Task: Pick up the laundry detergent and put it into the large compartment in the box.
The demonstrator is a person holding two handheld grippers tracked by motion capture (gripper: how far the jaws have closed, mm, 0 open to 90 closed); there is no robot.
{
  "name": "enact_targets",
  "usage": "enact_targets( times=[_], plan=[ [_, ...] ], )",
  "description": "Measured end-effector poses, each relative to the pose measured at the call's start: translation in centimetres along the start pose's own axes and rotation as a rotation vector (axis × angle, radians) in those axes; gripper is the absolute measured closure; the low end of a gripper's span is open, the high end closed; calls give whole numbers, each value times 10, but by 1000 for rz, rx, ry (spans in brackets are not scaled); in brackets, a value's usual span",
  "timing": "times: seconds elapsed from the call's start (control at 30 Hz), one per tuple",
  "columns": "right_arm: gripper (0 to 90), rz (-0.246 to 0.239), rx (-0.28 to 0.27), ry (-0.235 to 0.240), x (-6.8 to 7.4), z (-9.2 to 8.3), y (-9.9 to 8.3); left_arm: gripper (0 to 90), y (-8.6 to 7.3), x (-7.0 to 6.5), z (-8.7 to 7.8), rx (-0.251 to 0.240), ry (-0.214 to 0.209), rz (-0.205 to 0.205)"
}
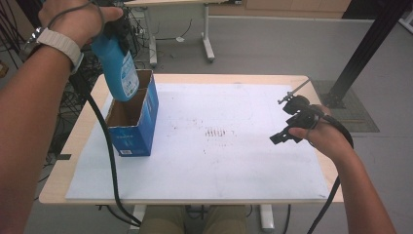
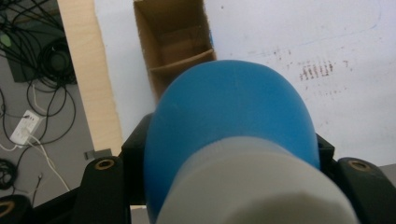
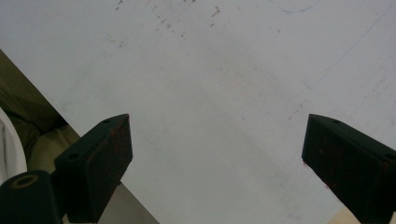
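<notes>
Holding a blue plastic bottle with a white cap, left claw pinches it near the cap end, long axis near vertical, base down, tilted slightly. Base sits right over the near compartment of the open blue cardboard box at the left of the white-sheeted worktop; divider visible just past it in the left gripper view. Left forearm raised, wrist bent down. Right claw spread, empty, well apart, low over the worktop's right side
</notes>
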State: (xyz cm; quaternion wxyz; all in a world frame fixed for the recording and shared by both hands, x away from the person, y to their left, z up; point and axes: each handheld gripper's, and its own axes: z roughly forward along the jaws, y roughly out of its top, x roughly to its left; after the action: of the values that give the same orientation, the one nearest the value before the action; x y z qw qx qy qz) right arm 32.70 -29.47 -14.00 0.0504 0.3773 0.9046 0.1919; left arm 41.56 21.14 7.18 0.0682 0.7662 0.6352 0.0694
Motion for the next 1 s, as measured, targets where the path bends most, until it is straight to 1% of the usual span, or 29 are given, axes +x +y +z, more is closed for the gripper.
enact_targets(
  times=[0.07, 0.2, 0.27, 0.33, 0.57, 0.83, 0.93, 1.0],
  plan=[
    [85, 0, -2, 1, 0, -1, 0, 392, -1, 1, 2, -4, 6, -12],
    [85, 1, -3, -1, -1, -1, -1, 392, -1, 5, 6, -2, 4, -28],
    [85, 2, -4, -1, -1, 0, -2, 392, -1, 7, 9, 1, 4, -32],
    [85, 2, -4, 1, -1, 0, -2, 392, 0, 6, 11, 6, 10, -26],
    [85, 3, -7, 6, -2, 1, -3, 392, 0, 9, 21, 5, 10, -48],
    [85, 5, -11, 6, -3, 1, -3, 392, 2, 11, 32, 12, 22, -50],
    [85, 6, -10, 8, -4, 2, -3, 392, 2, 12, 38, 15, 20, -54],
    [85, 9, -8, 10, -4, 3, -3, 392, 3, 12, 43, 20, 18, -51]
  ],
)
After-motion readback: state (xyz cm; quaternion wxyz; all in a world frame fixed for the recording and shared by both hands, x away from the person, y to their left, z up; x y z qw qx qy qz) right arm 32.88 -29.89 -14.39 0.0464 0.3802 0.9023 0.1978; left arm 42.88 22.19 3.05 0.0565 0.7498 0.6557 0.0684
